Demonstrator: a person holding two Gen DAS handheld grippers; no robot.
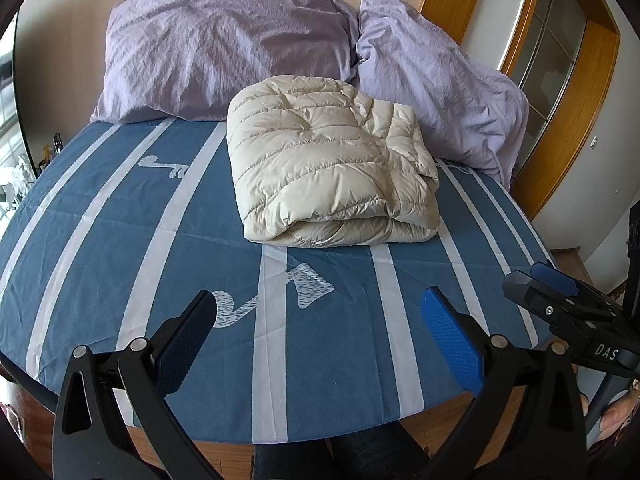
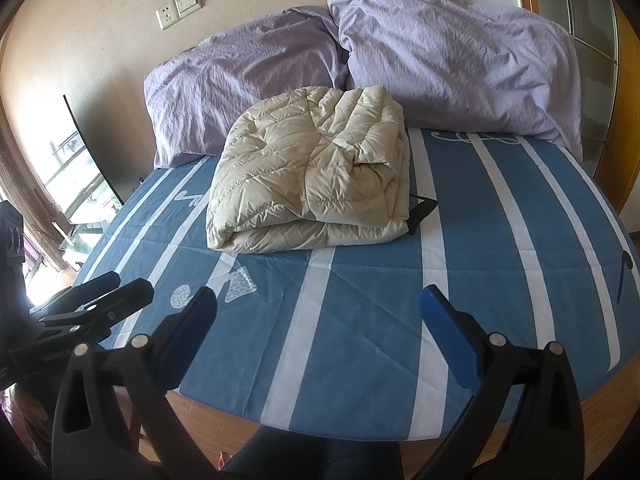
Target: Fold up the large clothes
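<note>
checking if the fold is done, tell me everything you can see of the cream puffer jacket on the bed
The cream quilted puffer jacket looks like shiny padded nylon, folded into a thick, roughly square bundle with its rolled edge facing the cameras. It lies flat on the blue white-striped bedsheet, just before the two lilac pillows. Neither gripper touches it.

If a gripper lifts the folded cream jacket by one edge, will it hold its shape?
Probably not. The jacket looks puffy and quilted, so likely light but floppy; the layers would probably unfold and hang. Its shiny shell may slip between jaws. Pushed, it should slide on the bedsheet rather than roll.
</note>
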